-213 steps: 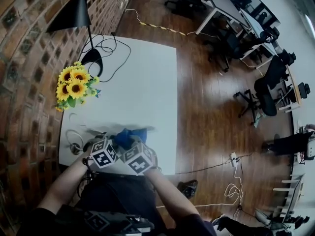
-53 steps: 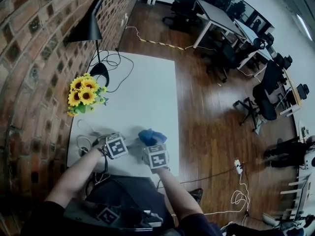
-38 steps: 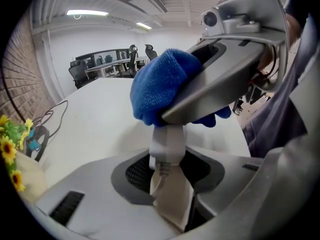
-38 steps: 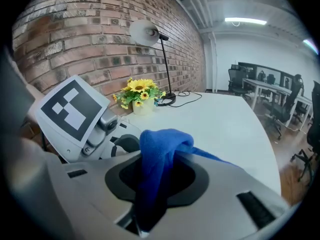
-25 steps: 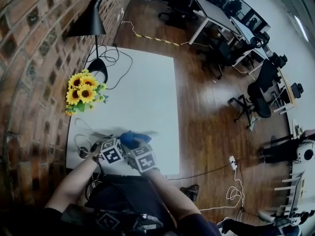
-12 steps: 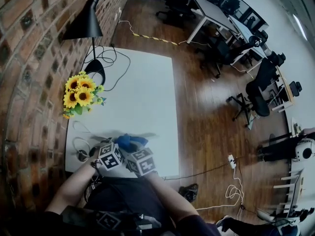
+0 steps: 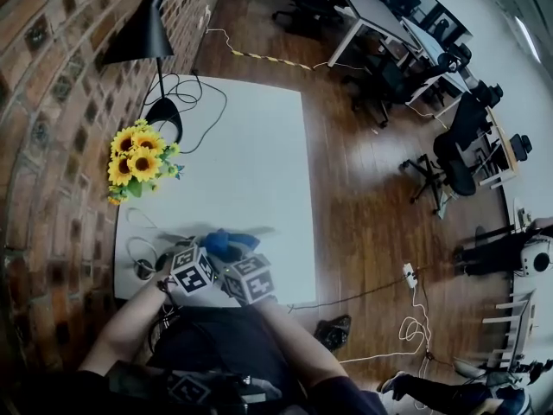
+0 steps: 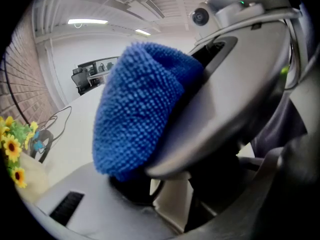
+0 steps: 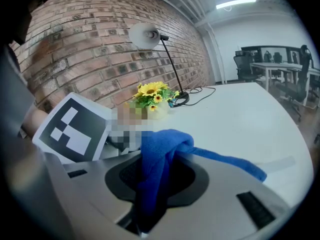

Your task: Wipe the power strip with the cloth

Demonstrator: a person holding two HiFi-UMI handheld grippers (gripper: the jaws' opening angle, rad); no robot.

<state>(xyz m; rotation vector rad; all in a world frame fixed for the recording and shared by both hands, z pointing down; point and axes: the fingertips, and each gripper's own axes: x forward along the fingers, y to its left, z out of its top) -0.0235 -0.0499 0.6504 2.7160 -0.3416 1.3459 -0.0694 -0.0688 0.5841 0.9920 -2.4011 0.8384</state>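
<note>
Below the sunflowers (image 7: pixel 136 156) in the head view, at the near edge of the white table (image 7: pixel 259 137), the two grippers sit close together, their marker cubes almost touching. The power strip (image 7: pixel 257 230) lies there as a pale bar running across the table, well apart from the sunflowers and on the person's side of them. The left gripper (image 8: pixel 167 211) is clenched on a cream-white block that looks like one end of the strip, though its own view shows little of it. The right gripper (image 9: pixel 150 206) is clamped on the blue cloth (image 9: pixel 162 149), which rises out of its jaws in a fold and trails off to the right. From the left gripper view the cloth bulges just ahead, pressed against the right gripper's grey body. A black lamp (image 7: pixel 138 33) stands beyond the sunflowers, by the brick wall, with its cable looped beside it.
</note>
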